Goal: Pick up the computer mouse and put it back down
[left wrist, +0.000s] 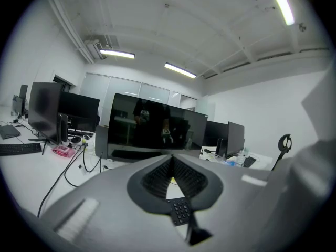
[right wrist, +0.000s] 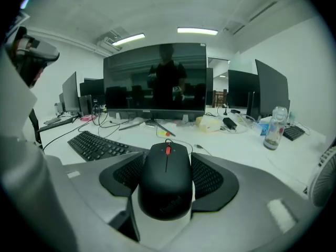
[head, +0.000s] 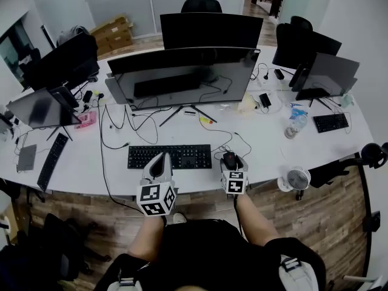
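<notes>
The black computer mouse [right wrist: 166, 188], with a red scroll wheel, sits between the ribbed pads of my right gripper [right wrist: 168, 159], which is shut on its sides. In the head view the mouse [head: 229, 160] is just right of the black keyboard [head: 170, 156], near the desk's front edge, with my right gripper [head: 231, 162] around it. Whether it is lifted off the white desk [head: 260, 156] I cannot tell. My left gripper [head: 159, 160] hovers over the keyboard's front edge, shut and holding nothing. In the left gripper view, a bit of keyboard [left wrist: 180, 210] shows below the left gripper [left wrist: 172, 161].
A wide dark monitor [head: 182, 77] stands behind the keyboard, with cables trailing over the desk. A small white fan [head: 297, 179] sits at the front right. A water bottle [head: 295, 125] and another keyboard [head: 330, 122] lie to the right. More monitors and a keyboard [head: 51, 161] stand left.
</notes>
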`<state>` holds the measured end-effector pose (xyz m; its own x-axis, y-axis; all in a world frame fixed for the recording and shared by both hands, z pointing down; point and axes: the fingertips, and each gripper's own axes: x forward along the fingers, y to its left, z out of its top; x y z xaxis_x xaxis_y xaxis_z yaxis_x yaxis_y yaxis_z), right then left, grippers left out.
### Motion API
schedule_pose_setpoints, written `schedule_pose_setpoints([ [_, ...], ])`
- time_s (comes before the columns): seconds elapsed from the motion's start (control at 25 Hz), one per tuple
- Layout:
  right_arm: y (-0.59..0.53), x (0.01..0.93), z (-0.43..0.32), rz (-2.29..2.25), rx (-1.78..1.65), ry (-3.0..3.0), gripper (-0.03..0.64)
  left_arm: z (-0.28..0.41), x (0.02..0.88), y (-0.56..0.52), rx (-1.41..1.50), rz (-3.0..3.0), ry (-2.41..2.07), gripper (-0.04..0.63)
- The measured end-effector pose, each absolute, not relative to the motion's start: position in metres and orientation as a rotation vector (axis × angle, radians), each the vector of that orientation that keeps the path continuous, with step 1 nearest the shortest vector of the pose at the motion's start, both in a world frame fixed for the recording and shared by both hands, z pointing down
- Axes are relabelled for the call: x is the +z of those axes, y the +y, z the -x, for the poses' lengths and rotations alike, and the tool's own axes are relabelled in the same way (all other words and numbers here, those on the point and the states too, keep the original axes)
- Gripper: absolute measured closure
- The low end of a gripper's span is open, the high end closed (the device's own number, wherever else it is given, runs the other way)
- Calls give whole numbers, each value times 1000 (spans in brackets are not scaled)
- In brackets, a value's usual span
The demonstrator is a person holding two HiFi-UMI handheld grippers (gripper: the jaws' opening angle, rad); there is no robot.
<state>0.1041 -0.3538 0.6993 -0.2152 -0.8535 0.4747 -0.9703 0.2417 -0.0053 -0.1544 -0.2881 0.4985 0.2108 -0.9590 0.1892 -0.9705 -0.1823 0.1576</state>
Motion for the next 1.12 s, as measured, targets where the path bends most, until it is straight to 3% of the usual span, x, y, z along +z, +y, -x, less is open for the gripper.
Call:
schedule_pose_setpoints([
  [0.64, -338, 801, -101, -1552, 586, -1942, 354, 162, 504, -283, 109, -2206, -1862, 540],
  [0.84, -356, 745, -108, -1683, 464, -2077, 353, 157, 501, -287, 94, -2222, -1856, 541],
  [1.0, -372, 628, -111, -1848, 277, -2283, 359, 154, 499, -292, 72, -2239, -1849, 541],
  [1.12, -372, 531, -115, -1973, 96, -2414, 554, 147, 493, -297, 48, -2262, -1837, 541],
])
